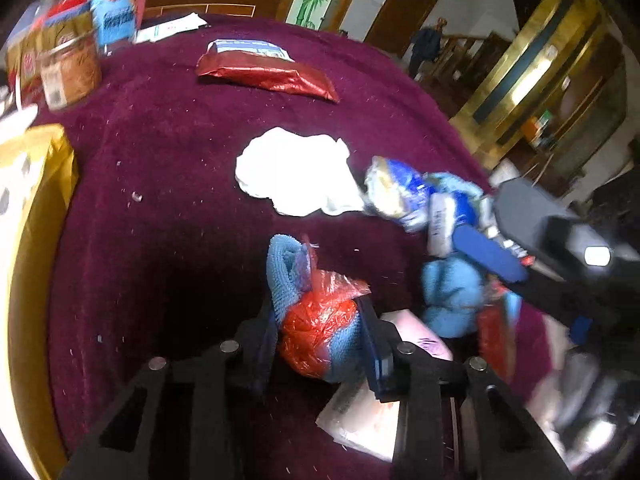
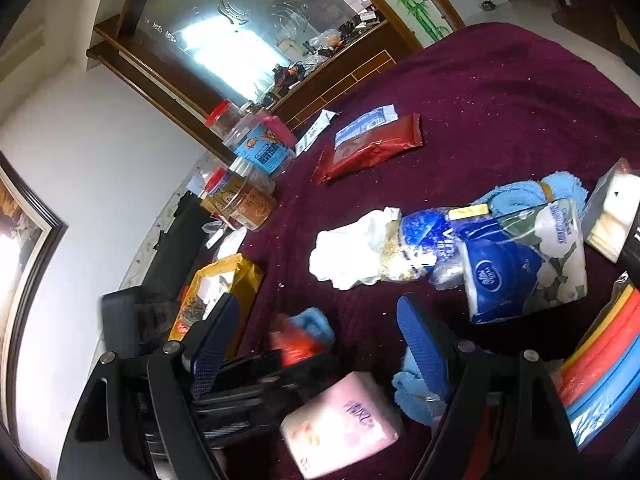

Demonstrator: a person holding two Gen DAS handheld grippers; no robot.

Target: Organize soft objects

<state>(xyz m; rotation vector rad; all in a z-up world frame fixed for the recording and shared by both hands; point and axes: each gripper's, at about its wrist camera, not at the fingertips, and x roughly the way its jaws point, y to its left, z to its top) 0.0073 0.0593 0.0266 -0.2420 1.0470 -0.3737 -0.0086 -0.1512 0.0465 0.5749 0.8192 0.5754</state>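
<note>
**Left claw clamped on a bagged blue cloth; right claw spread wide**

Where the left wrist view looks down its own fingers, the left gripper (image 1: 320, 340) is clamped on a blue knitted cloth in a red plastic bag (image 1: 316, 332), low in the centre of the frame, with the cloth's free end standing up above the pads. The bundle sits on or just above the maroon table cover (image 1: 168, 184); which of the two cannot be told.

Just right of it lies a pink tissue pack (image 2: 344, 424), and beyond that a second light blue cloth (image 1: 452, 296). The right gripper (image 2: 316, 340) has its blue-padded jaws well apart with nothing between the pads; the pink pack and the blurred bagged bundle show through the gap, lower in the frame.

In the middle of both views a white crumpled cloth (image 1: 292, 176) touches a blue-and-white plastic wrapper (image 2: 420, 248), which lies against a blue tissue pack (image 2: 520, 264). A red foil pouch (image 1: 268, 74) lies alone toward the top of the frame.

Clear lidded jars (image 2: 248, 200) with brown contents cluster at the upper left beside a yellow bag (image 2: 216, 292). Stacked red, yellow and blue sponges (image 2: 600, 352) sit in a clear wrap at the right edge.

Open cover remains at centre left of the left view.
</note>
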